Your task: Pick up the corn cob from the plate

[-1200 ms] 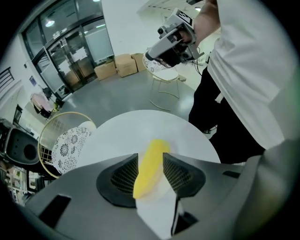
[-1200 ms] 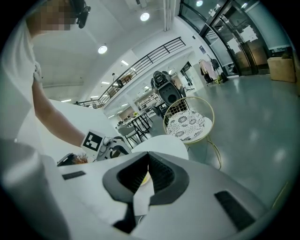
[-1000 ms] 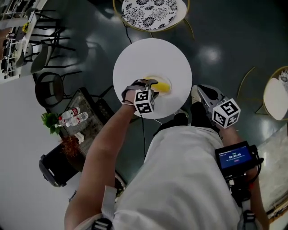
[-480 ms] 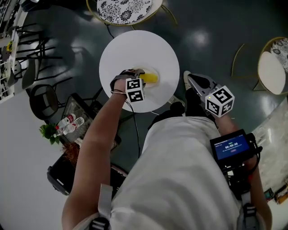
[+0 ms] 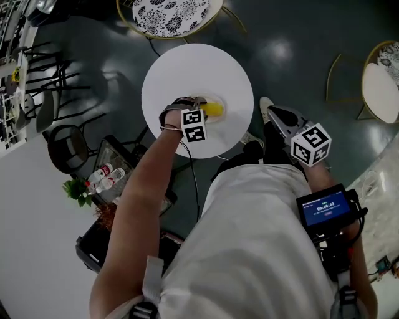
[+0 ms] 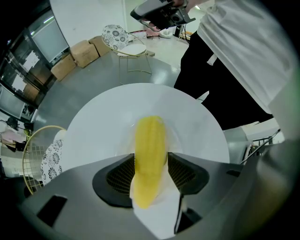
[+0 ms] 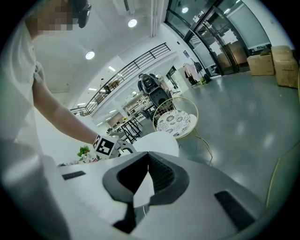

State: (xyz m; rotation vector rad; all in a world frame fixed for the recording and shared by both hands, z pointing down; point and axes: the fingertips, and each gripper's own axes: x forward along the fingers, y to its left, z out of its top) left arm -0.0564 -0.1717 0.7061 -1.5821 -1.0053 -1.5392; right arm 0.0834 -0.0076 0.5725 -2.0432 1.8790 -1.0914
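Observation:
A yellow corn cob lies on a clear plate in the middle of a round white table. My left gripper points straight down over the cob's near end. In the left gripper view the cob runs lengthwise between the two dark pads, which stand close along its sides; the left gripper is open and the cob rests on the plate. My right gripper hangs off the table's right edge. In its own view the right gripper is shut on nothing.
A patterned round chair stands beyond the table and another chair at the far right. Dark stools, a crate with bottles and a cable lie left of the table. A small screen sits on the right forearm.
The left gripper has sunk onto the cob, which now shows less past the marker cube. The right gripper has drifted slightly beside the table.

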